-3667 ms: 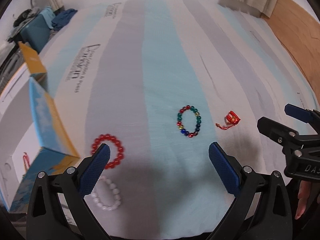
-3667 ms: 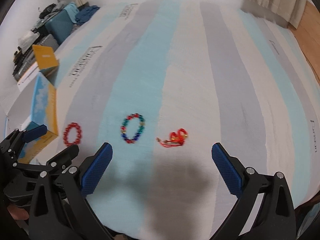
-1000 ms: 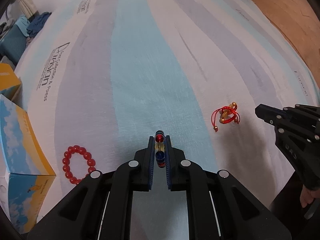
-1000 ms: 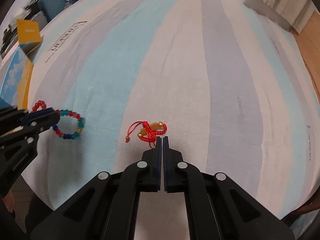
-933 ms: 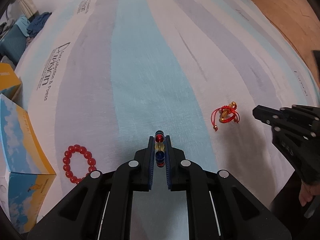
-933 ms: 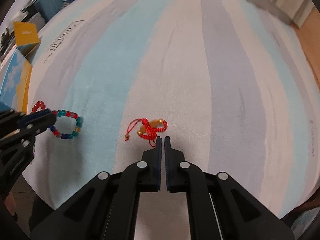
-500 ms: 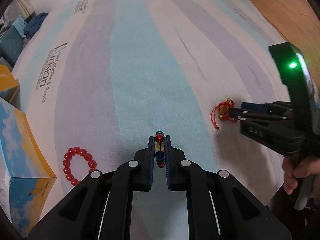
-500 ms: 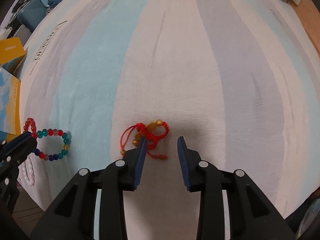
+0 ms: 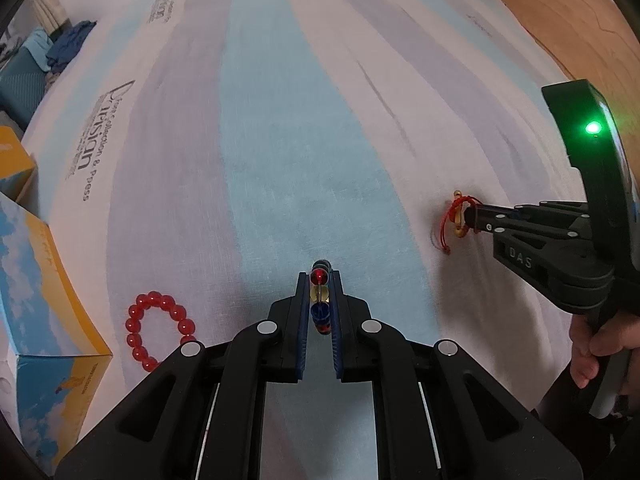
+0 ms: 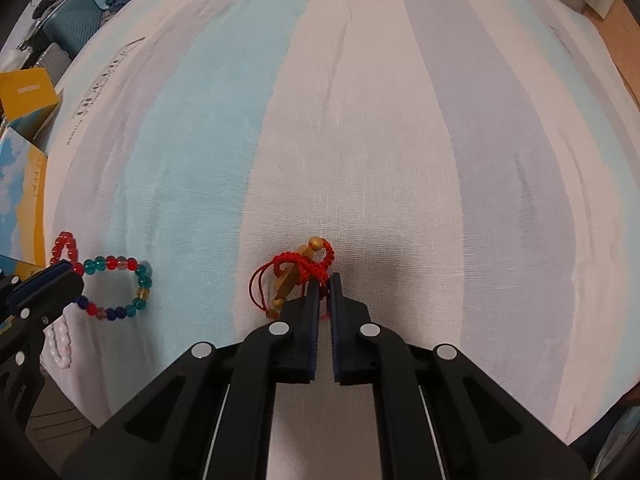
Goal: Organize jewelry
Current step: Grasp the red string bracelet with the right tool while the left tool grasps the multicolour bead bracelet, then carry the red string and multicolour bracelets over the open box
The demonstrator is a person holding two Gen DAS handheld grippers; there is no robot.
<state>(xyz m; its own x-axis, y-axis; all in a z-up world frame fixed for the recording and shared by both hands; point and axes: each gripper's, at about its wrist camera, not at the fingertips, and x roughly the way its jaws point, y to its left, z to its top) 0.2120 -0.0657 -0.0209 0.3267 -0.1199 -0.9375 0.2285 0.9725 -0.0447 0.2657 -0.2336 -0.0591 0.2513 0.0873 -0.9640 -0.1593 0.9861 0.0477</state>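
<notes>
Jaws, left gripper point(image 9: 320, 292): clamped on the multicoloured bead bracelet point(image 10: 120, 288), which lies on the striped sheet point(image 9: 280, 160).
Jaws, right gripper point(image 10: 325, 284): have just been closing, pinched on the red cord charm point(image 10: 300, 272), right of the bracelet.
Left of bracelet: red bead bracelet point(image 9: 158, 330), then blue-and-yellow box point(image 9: 44, 312).
Only right wrist view: white bead bracelet point(image 10: 58, 342), just below the multicoloured one.
Only left wrist view: a hand point(image 9: 600, 344) on the right gripper's handle.
</notes>
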